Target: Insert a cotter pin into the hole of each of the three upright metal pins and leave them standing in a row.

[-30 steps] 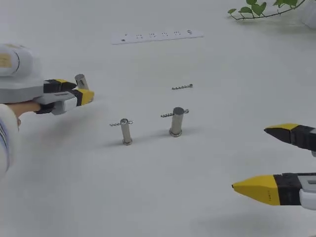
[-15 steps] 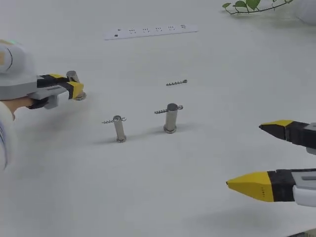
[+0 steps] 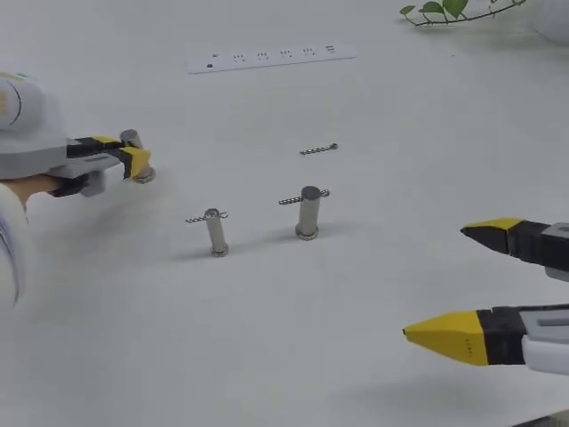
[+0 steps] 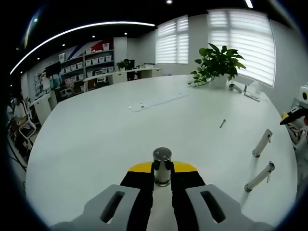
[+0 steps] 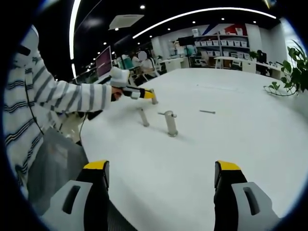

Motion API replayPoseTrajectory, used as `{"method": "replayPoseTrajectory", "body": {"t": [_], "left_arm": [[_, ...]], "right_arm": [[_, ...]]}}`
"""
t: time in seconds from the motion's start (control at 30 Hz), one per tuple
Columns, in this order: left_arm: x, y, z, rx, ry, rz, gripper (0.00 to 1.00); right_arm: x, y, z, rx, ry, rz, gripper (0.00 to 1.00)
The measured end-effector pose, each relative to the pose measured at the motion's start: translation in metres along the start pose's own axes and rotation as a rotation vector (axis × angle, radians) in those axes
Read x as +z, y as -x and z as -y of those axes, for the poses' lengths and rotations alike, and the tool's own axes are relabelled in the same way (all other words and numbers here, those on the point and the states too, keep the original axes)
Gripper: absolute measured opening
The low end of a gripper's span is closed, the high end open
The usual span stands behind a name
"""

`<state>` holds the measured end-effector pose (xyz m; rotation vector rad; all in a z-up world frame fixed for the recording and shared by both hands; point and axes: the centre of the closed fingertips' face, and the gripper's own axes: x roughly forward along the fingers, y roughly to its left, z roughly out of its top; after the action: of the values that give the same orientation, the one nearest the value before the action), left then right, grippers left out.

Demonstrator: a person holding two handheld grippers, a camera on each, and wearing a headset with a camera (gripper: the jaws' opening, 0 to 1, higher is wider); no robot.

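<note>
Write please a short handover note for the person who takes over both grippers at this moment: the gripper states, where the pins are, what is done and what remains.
The left gripper is shut on the third metal pin, held upright at the left of the white table, with no cotter pin in it.
The right gripper is open and empty, hovering at the right.
Done: the left standing pin and the right standing pin stand side by side, each with a cotter pin through its top.
Remaining: the loose cotter pin lies behind them. Pick it up, insert it into the held pin, and stand that pin in the row.
</note>
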<state>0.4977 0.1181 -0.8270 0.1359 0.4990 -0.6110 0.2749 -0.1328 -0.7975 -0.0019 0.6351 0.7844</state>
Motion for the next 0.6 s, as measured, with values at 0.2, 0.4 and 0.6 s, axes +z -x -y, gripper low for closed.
{"method": "replayPoseTrajectory", "body": {"t": [0.2, 0.4, 0.6], "left_arm": [[0.005, 0.009, -0.003, 0.001, 0.065, 0.015, 0.11], [0.029, 0.033, -0.006, 0.027, 0.089, 0.072, 0.11], [0.041, 0.062, 0.008, 0.026, 0.070, 0.083, 0.11]], "right_arm": [[0.001, -0.002, 0.000, 0.000, -0.002, 0.004, 0.91], [0.004, -0.002, -0.001, 0.003, 0.003, 0.010, 0.91], [0.006, 0.000, 0.000, 0.001, 0.009, 0.024, 0.91]]}}
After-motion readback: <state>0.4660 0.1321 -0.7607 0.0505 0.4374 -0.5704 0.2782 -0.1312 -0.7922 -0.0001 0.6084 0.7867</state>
